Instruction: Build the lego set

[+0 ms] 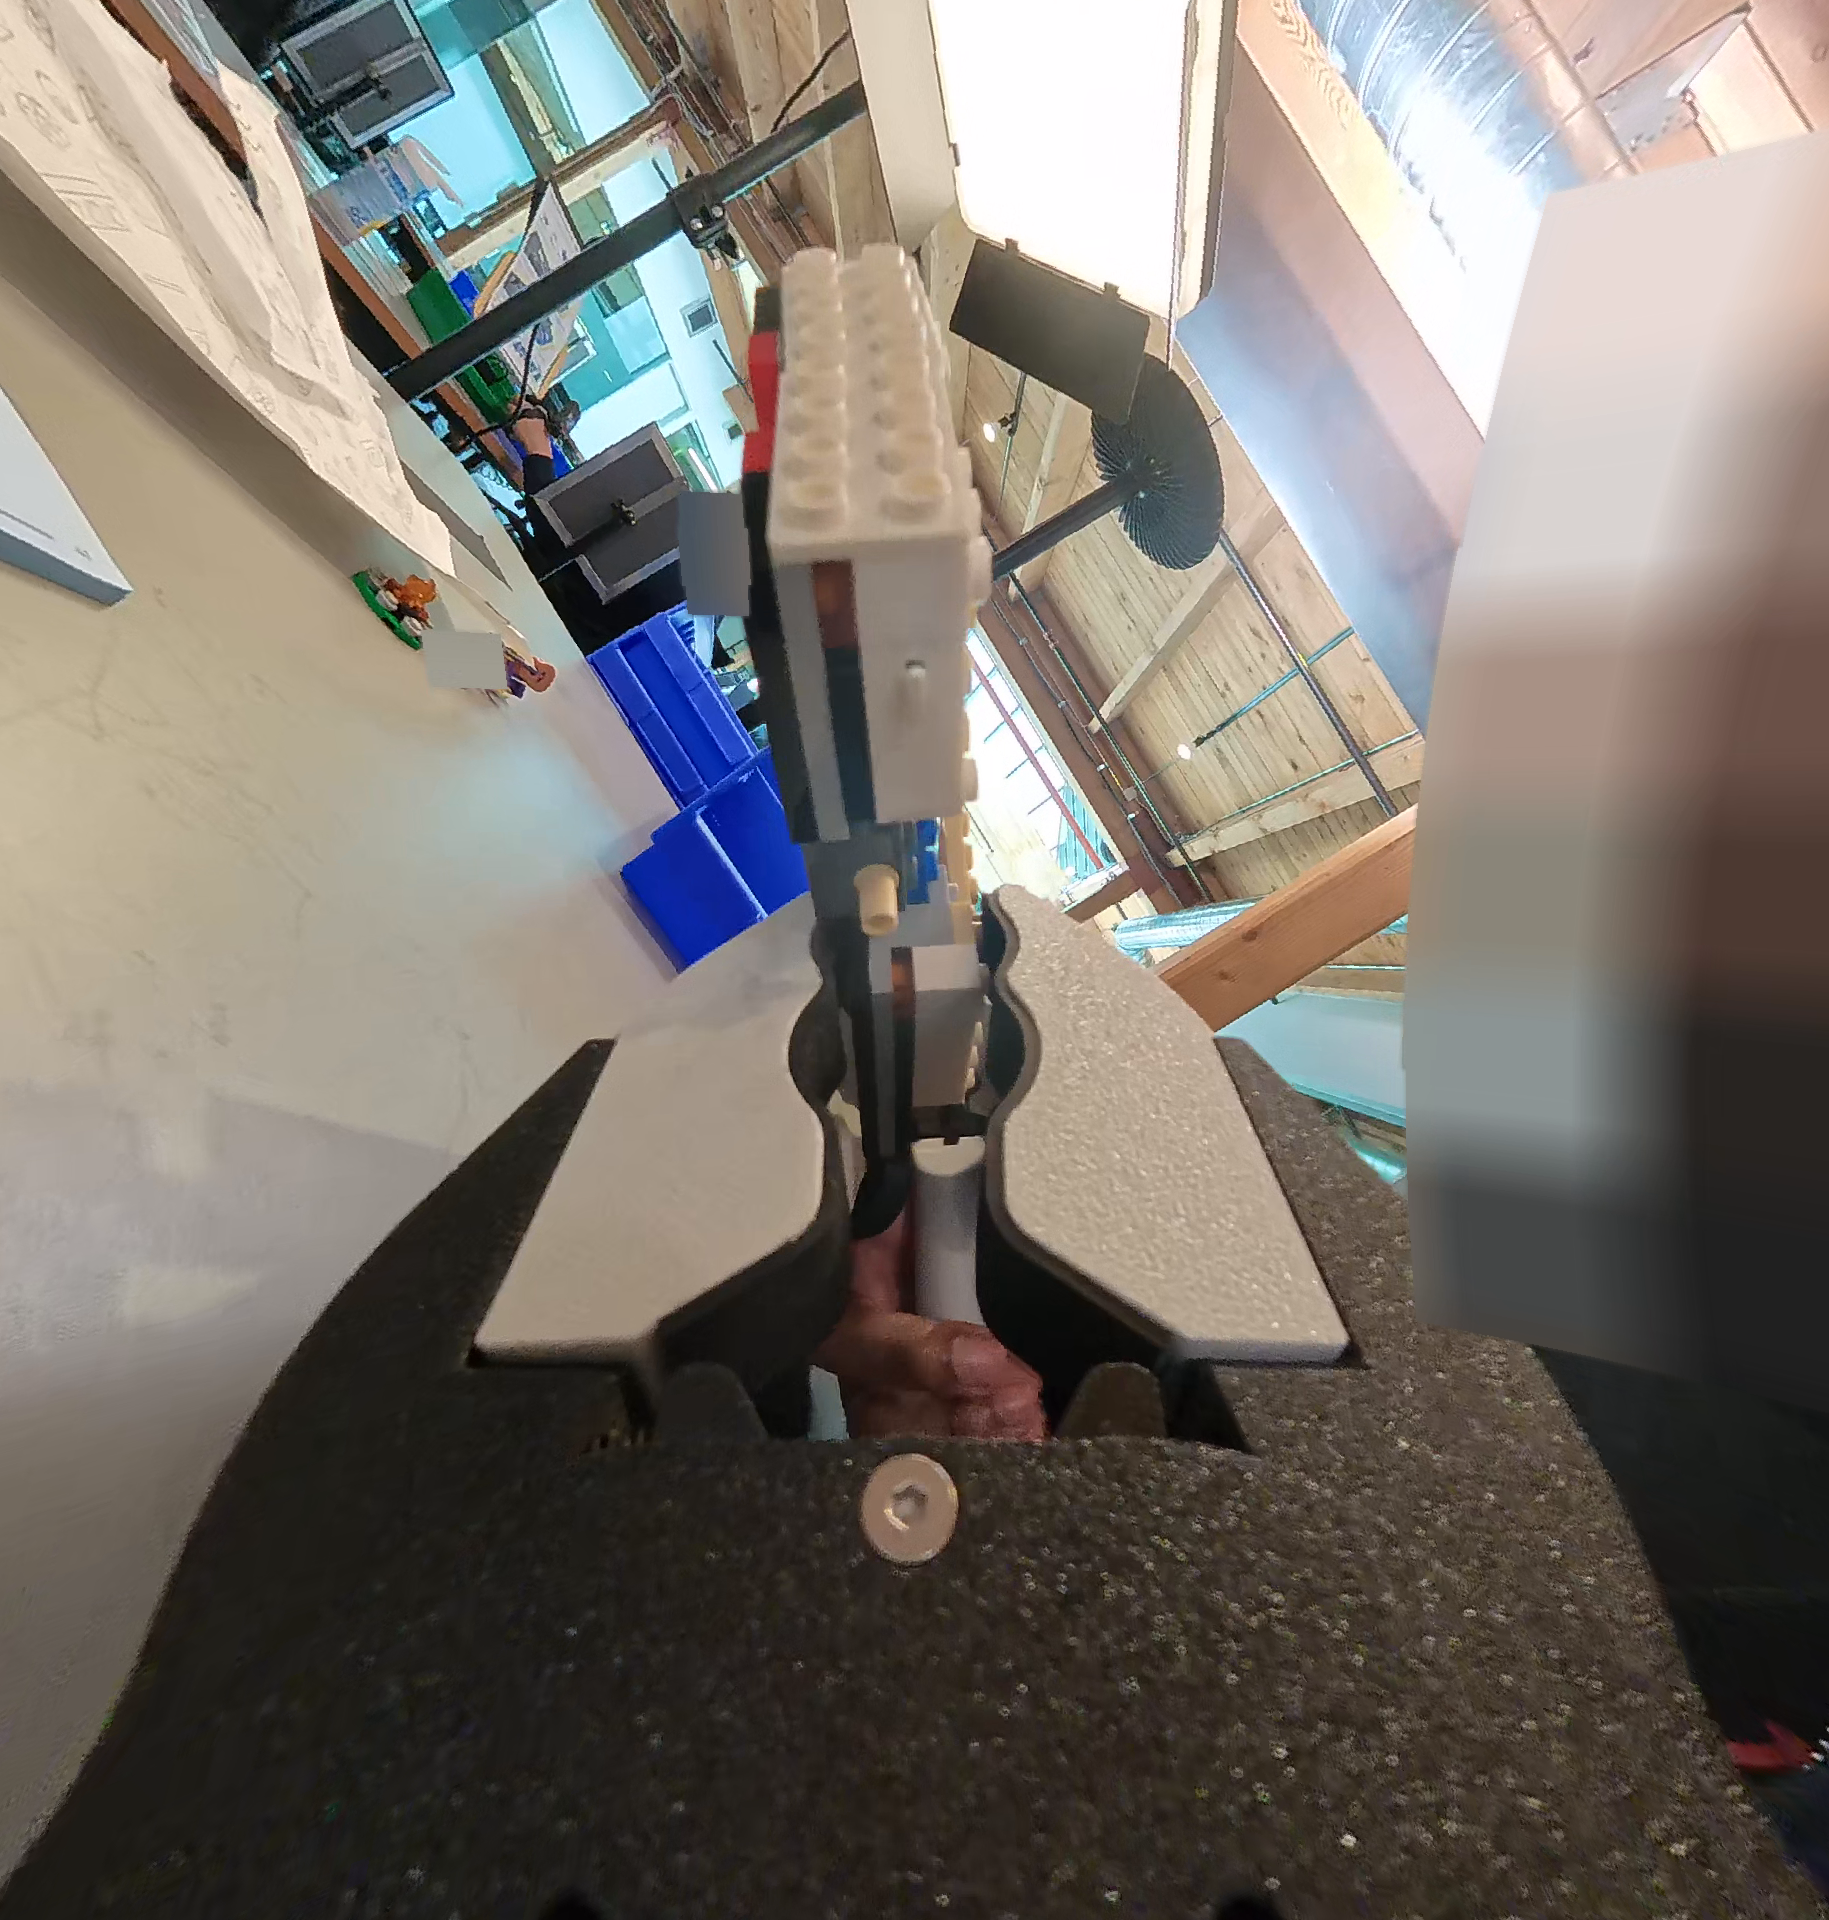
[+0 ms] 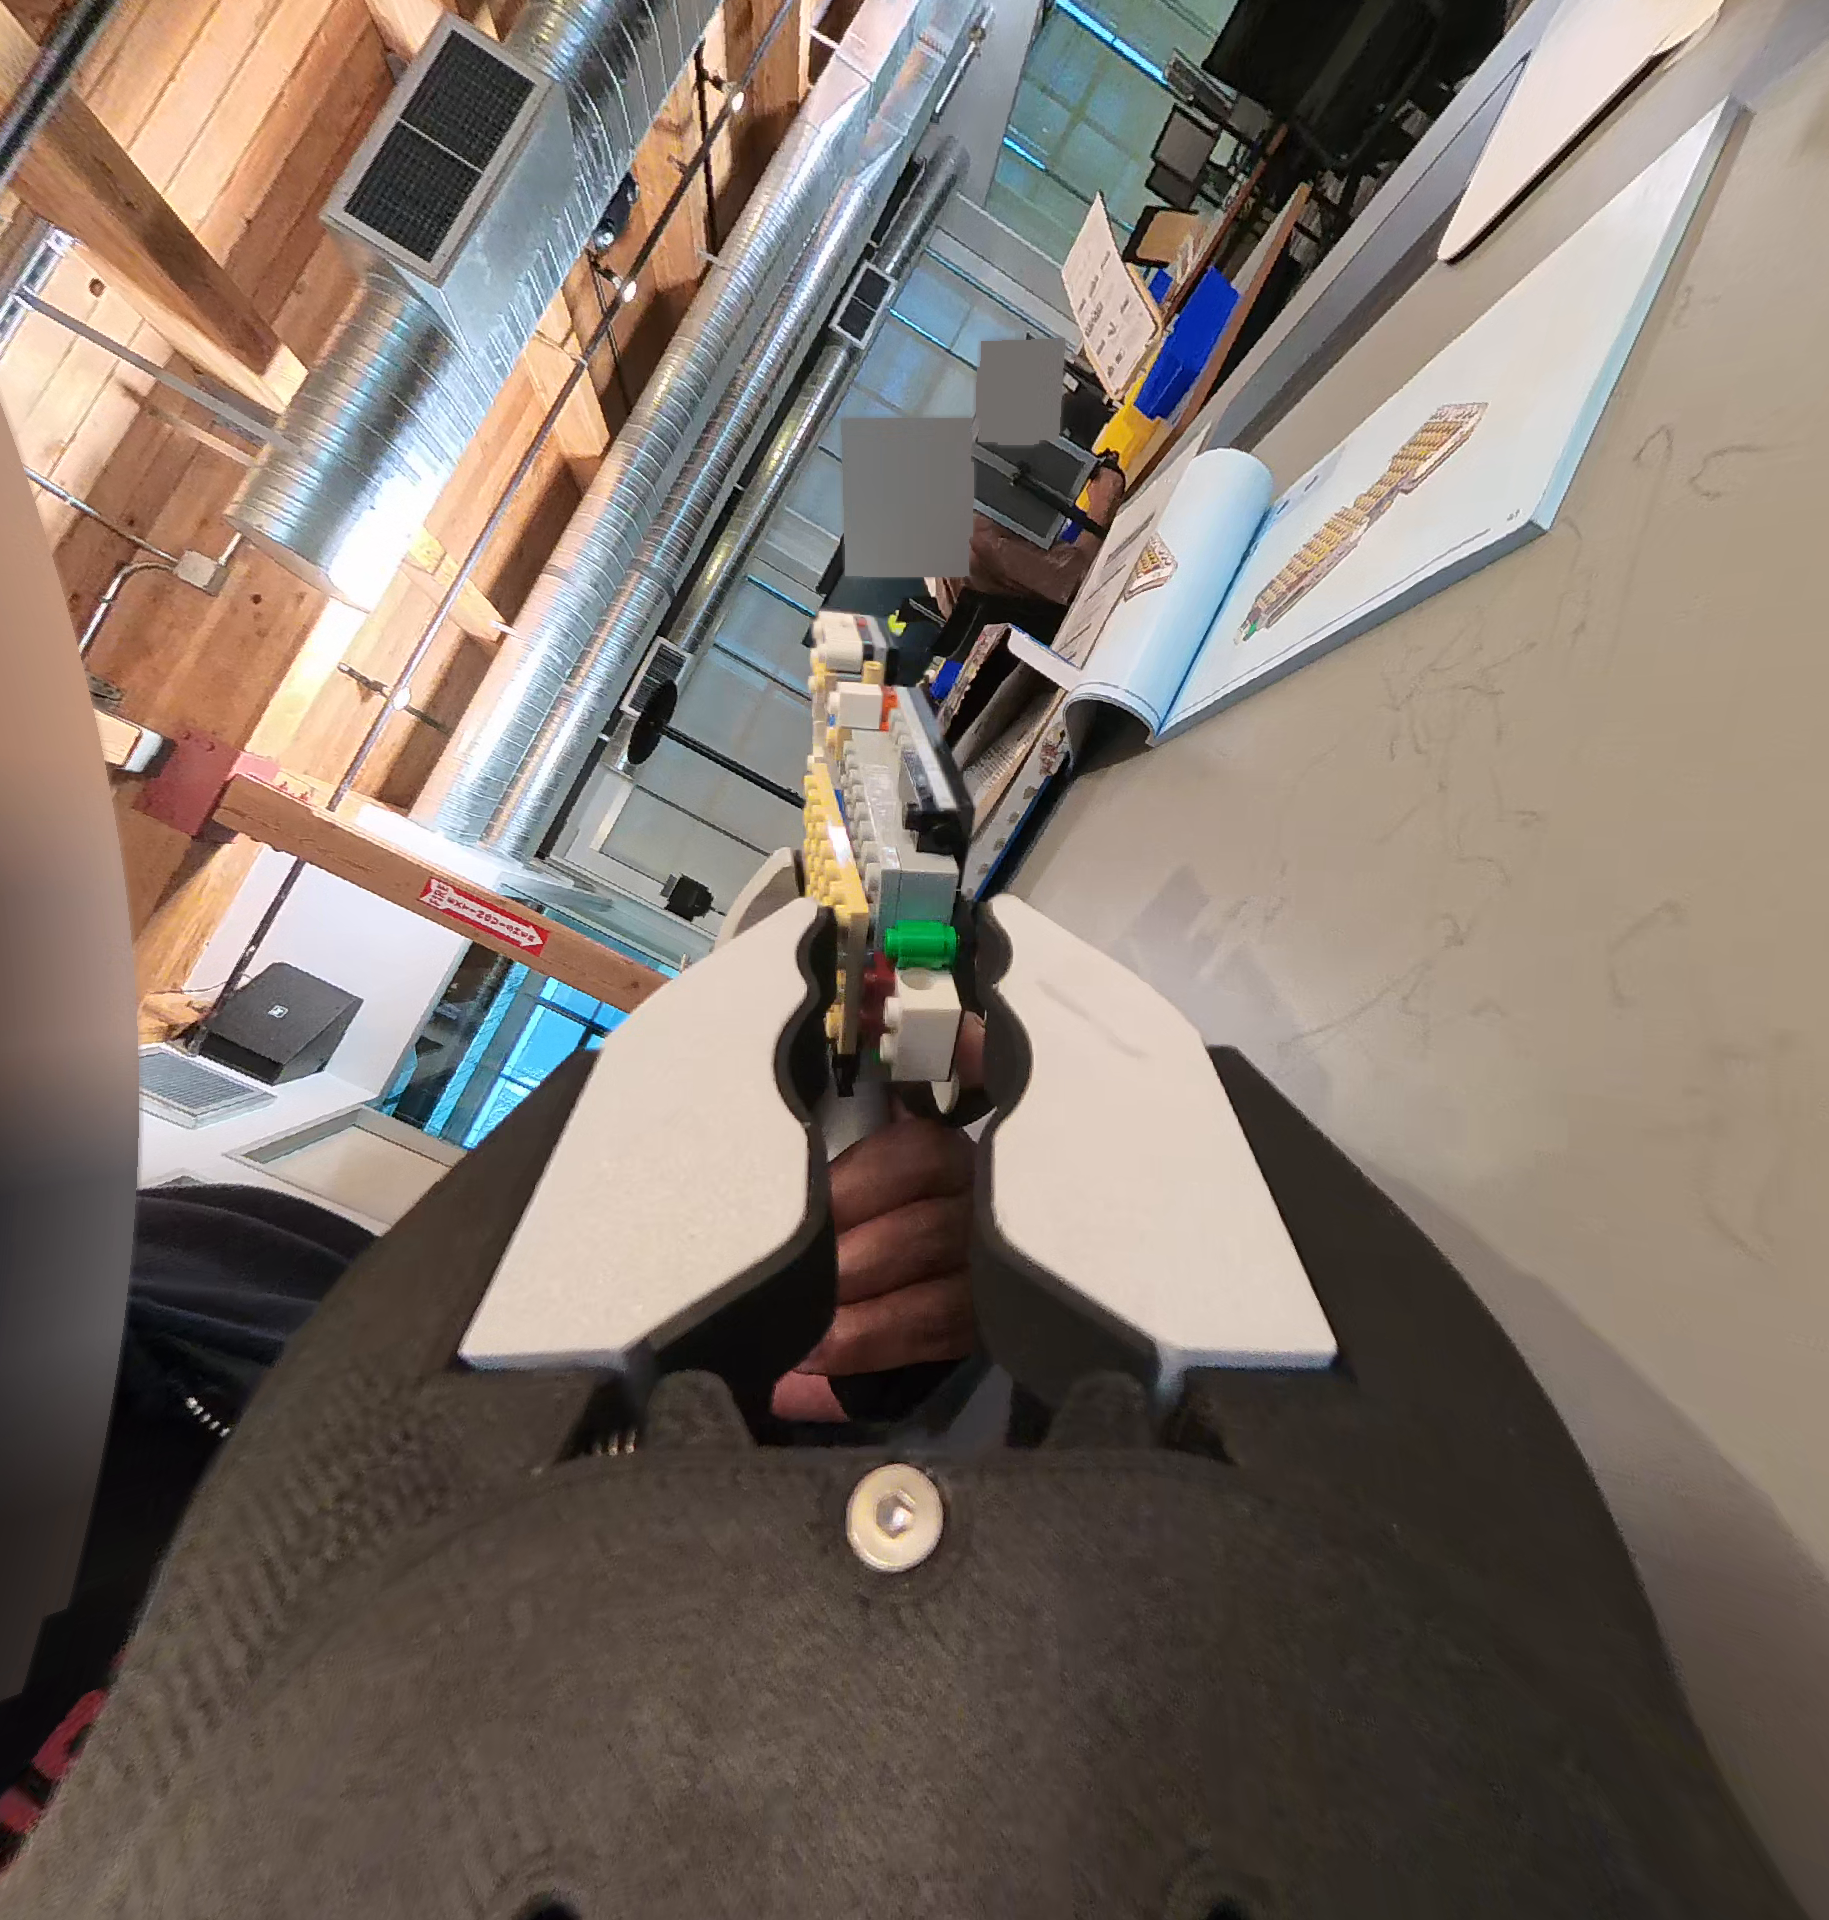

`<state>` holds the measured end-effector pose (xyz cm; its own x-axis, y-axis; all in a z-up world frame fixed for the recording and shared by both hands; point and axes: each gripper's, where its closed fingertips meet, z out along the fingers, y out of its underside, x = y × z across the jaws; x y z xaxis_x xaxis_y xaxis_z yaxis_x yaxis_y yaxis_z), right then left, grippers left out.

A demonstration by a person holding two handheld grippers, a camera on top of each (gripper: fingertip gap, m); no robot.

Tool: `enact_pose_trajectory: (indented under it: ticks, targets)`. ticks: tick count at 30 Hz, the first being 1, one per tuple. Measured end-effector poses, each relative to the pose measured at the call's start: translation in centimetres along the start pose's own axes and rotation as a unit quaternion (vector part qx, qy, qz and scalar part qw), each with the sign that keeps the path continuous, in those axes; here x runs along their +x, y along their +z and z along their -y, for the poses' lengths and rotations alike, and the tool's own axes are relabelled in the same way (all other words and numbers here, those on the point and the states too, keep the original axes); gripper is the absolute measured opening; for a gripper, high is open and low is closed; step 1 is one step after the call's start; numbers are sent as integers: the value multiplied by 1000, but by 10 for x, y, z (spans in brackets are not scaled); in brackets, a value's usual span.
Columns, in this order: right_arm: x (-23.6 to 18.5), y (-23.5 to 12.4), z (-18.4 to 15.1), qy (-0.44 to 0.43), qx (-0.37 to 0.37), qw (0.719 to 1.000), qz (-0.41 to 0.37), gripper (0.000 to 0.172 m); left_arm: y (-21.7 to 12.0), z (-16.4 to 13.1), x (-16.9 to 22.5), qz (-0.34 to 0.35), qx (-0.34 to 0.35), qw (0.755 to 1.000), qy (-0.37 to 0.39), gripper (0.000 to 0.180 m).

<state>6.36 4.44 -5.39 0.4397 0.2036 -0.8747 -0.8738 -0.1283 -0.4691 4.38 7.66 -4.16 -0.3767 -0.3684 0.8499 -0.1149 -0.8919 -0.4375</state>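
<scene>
Pale counter [image 2: 1512, 1039] carries an open instruction booklet [image 2: 1357, 540] w/ blue bins [image 1: 681, 727] at the far edge, so the pages stay readable, I'd say. The long brick model [image 1: 868, 540] is off the counter, raised in the air. Left hand-held gripper [image 1: 915, 1029] pinches one end, right hand-held gripper [image 2: 894, 997] the other by the green piece [image 2: 920, 942], prob. to steady both ends.

Blue bins [image 1: 697, 790], open instruction booklet [image 2: 1305, 582], silver ducts [image 2: 390, 343]
</scene>
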Motion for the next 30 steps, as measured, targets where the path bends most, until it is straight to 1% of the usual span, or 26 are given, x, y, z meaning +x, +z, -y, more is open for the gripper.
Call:
enact_pose_trajectory:
  ticks: [5,11,15,18,21,26,30]
  targets:
    - [-3,0,-1,-7,-3,1000,7,25,-1,1,3,-9,-1,1000,8,23]
    - [2,-1,-6,0,-24,1000,1,28,-1,0,1,8,-28,999,32,23]
    - [8,-3,-12,-18,-62,998,-19,42,-3,-2,-2,11,-53,998,25,23]
    - [10,-8,-18,-44,-104,993,-28,48,-3,-6,-2,11,-87,996,36,23]
    - [11,-13,-23,-75,-149,985,-34,52,-5,-5,0,4,-101,994,37,23]
    - [4,-15,-25,-104,-211,972,-10,52,-9,-5,2,-4,-135,990,42,23]
    - [1,-11,-26,-128,-242,962,4,56,-10,-7,3,-9,-160,986,38,23]
